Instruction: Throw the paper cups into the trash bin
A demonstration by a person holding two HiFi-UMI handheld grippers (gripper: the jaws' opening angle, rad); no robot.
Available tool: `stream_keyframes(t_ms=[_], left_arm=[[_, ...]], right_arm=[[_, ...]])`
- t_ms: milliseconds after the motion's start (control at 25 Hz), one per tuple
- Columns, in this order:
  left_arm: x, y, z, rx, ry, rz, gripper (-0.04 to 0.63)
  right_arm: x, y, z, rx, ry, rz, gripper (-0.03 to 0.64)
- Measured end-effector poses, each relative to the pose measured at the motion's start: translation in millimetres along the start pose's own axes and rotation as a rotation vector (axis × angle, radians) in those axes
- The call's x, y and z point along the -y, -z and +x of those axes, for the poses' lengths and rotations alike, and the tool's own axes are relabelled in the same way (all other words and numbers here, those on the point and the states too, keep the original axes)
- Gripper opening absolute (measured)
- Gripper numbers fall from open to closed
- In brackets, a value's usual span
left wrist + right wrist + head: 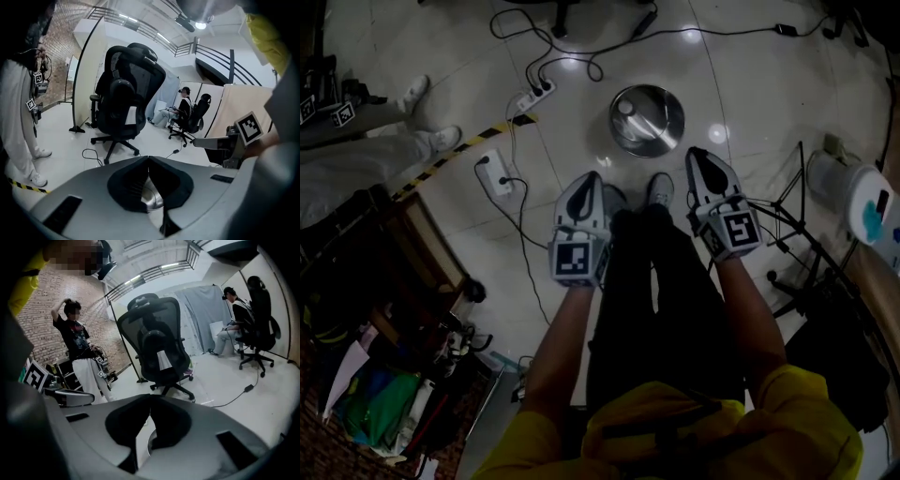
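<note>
A round shiny metal trash bin (pixel 647 119) stands on the pale tiled floor just ahead of my feet. No paper cup shows in any view. My left gripper (pixel 594 178) points at the floor to the near left of the bin, jaws shut and empty. My right gripper (pixel 699 154) hangs near the bin's right rim, also shut with nothing between the pads. In the left gripper view the jaws (pixel 148 158) meet at their tips, and a piece of the bin (pixel 152 199) shows below them. The right gripper (pixel 151 397) view shows the same closed jaws.
A power strip (pixel 532 97) and cables lie behind the bin, with yellow-black tape (pixel 459 150) to the left. A person in white trousers (pixel 412 141) stands at the left. A tripod (pixel 797 225) and white appliance (pixel 853 192) are on the right. A black office chair (pixel 126 93) stands ahead.
</note>
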State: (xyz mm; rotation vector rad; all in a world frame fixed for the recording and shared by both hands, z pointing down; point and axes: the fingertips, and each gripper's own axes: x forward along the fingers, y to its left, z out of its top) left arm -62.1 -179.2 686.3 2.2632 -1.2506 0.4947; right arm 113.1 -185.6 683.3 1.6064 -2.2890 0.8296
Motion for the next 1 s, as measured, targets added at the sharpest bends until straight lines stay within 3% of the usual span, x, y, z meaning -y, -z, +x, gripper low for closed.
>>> stream_keyframes(t_ms=[120,280,440,600,1000], left_arm=[[-4,14,7,-0.025,-0.005,0.004,-0.005],[-1,33,16,-0.077,0.002,-0.052,0.018],[1,32,21,-0.042,-0.016,-0.044,0.018],[4,41,21,-0.059,-0.013,-0.047,0.049],[2,49,21,-0.087,-0.008,-0.052,0.049]], right_arm=[[10,15,8,-0.026,0.013,-0.002,0.003],[16,36,11,-0.057,0.023,0.033,0.003],[15,44,9,-0.076,0.026,0.04,0.003],[12,42,6,-0.076,0.03,0.044,0.003],[5,47,14,-0.099,0.013,0.019,0.003]])
